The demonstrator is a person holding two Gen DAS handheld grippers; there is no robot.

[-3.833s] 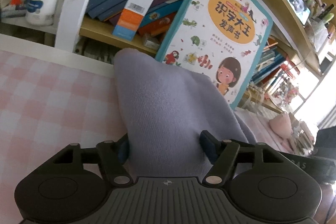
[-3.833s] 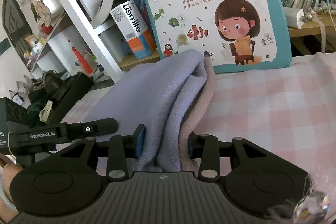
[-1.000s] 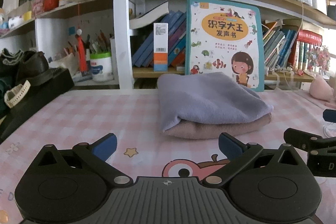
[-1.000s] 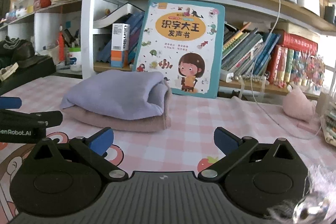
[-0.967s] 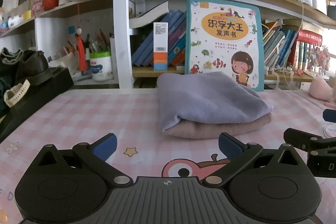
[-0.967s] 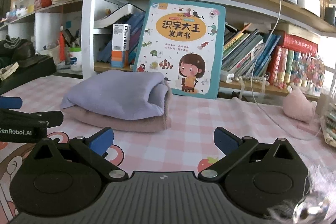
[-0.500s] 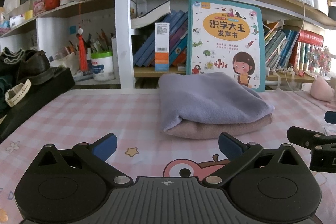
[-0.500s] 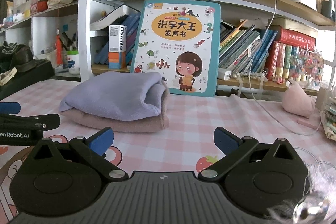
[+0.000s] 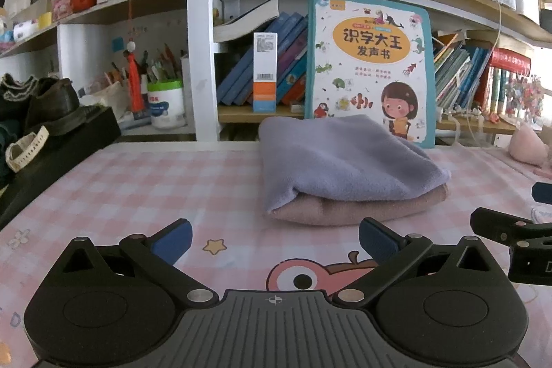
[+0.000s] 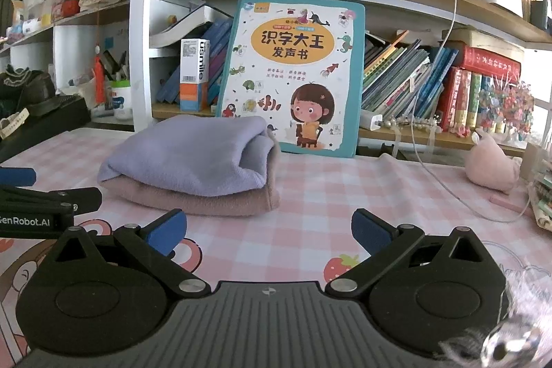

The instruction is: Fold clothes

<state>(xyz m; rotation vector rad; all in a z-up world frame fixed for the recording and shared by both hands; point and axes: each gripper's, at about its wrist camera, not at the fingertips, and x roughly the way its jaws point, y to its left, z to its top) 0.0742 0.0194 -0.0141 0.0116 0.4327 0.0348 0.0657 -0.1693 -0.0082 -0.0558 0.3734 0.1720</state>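
Observation:
A folded lavender cloth (image 9: 341,157) (image 10: 193,157) lies on top of a folded dusty-pink cloth (image 9: 352,207) (image 10: 207,199), stacked on the pink checked table cover (image 9: 138,181) (image 10: 362,195) near the shelf. My left gripper (image 9: 274,235) stands open, pulled back in front of the stack with nothing between its fingers. My right gripper (image 10: 267,228) is also open and empty, a little to the right of the stack. Each gripper's black side shows at the edge of the other's view.
A large picture book (image 9: 371,71) (image 10: 293,76) leans on the bookshelf just behind the stack. Dark shoes on a black box (image 9: 48,112) stand at the left. A pink plush (image 10: 491,164), a white cable (image 10: 445,185) and stacked books lie at the right.
About four seconds ago both grippers were shut on the cloth near the shelf. Since then they let go and drew back; over the last second nothing but a slight shift of view.

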